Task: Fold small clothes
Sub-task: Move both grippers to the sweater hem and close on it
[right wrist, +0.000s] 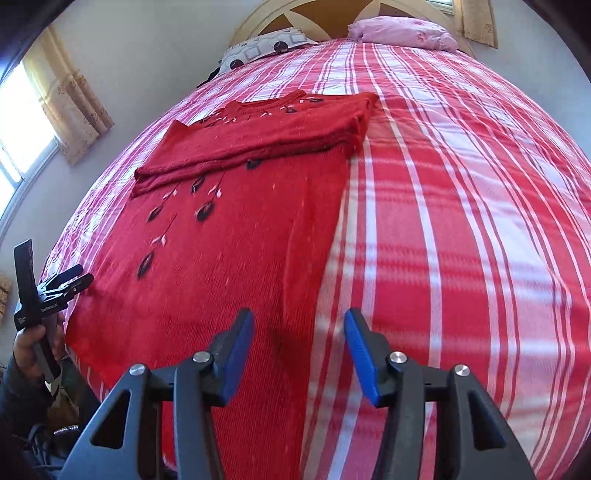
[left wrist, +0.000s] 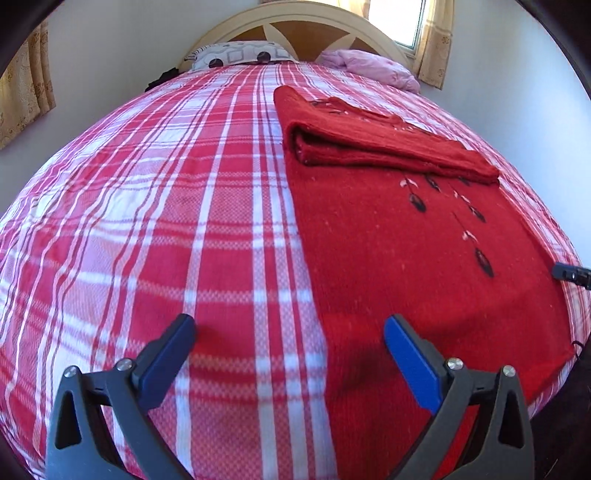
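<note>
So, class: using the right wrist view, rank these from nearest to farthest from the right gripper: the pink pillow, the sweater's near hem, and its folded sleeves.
From the right gripper:
1. Red sweater's near hem, just below-left of the fingers.
2. Folded sleeves, mid-bed, left of centre.
3. Pink pillow, at the headboard, upper right.

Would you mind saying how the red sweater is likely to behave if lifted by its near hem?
The sweater is probably floppy: its sleeves lie folded flat. Thick knit suggests some weight and sag. The fuzzy surface likely grips the pads rather than slipping.
</note>
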`<action>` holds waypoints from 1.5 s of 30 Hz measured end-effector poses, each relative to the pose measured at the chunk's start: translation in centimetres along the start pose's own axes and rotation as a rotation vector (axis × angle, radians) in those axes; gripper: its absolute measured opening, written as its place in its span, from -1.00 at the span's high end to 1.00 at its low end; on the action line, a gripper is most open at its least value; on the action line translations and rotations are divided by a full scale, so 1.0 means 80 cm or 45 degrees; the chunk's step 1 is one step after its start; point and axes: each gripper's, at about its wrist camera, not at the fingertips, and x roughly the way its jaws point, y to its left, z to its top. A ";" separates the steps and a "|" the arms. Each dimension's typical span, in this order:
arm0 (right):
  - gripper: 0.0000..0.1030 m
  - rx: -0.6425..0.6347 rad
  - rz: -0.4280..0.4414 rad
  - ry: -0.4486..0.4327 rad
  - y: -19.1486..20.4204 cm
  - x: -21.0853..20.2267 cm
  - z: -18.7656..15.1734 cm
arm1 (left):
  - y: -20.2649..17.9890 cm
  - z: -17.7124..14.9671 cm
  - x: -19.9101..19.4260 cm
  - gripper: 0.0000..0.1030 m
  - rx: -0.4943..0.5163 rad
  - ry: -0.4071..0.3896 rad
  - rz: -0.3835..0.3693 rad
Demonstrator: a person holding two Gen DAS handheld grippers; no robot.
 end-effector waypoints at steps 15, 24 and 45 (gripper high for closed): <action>0.08 0.064 -0.009 0.007 0.008 -0.039 -0.085 | -0.026 -0.057 -0.036 -0.99 0.093 -0.003 -0.050; 0.18 0.134 0.034 -0.065 0.015 -0.052 -0.128 | -0.027 -0.077 -0.052 -0.79 0.036 -0.016 -0.050; 0.70 0.272 0.278 -0.095 -0.009 -0.054 -0.151 | -0.027 -0.089 -0.067 -0.16 -0.041 0.009 -0.170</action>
